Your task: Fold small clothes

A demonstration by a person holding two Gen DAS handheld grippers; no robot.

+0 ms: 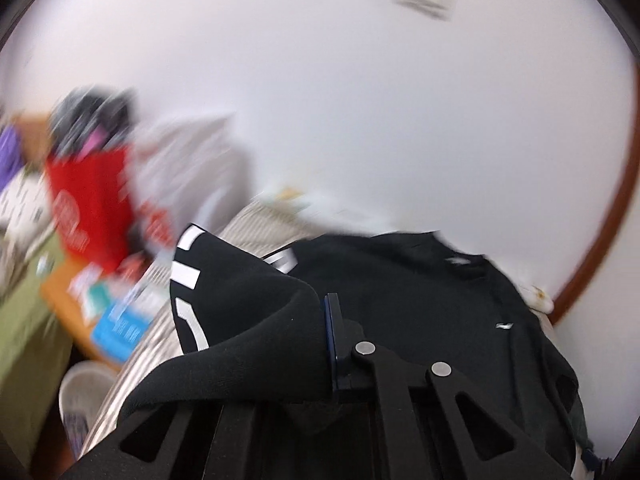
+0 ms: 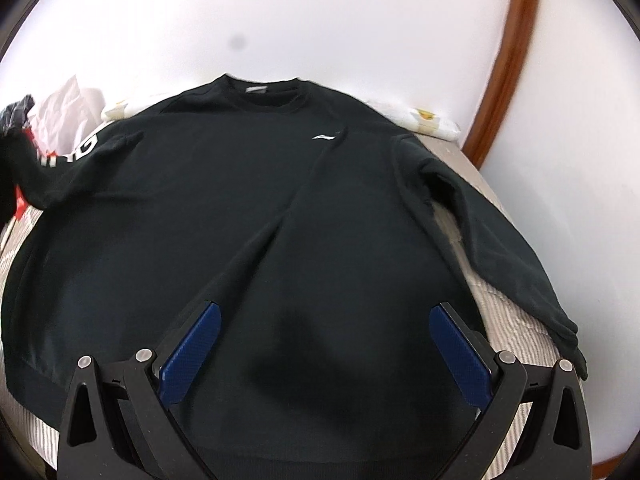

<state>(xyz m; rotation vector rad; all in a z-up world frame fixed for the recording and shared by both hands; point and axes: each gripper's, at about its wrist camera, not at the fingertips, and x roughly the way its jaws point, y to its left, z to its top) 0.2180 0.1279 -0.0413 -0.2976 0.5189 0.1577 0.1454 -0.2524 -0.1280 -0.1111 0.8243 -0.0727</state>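
Observation:
A black long-sleeved sweatshirt (image 2: 256,208) with a small white chest logo lies front up on a striped mattress (image 2: 520,320). Its right sleeve (image 2: 500,248) lies along the mattress edge. Its left sleeve (image 2: 68,160), with white lettering, is lifted off to the left. My right gripper (image 2: 324,316) is open and empty, hovering over the lower body of the sweatshirt. In the left wrist view my left gripper (image 1: 326,308) is shut on the lettered sleeve (image 1: 240,304), which drapes over the left finger and hides it; the sweatshirt body (image 1: 420,300) lies beyond.
A white wall with a brown curved frame (image 2: 508,60) stands behind the mattress. White pillows (image 2: 432,120) lie at its head. To the left are a red bag (image 1: 92,204), papers, a blue booklet (image 1: 120,332) on an orange table and a white bin (image 1: 84,396).

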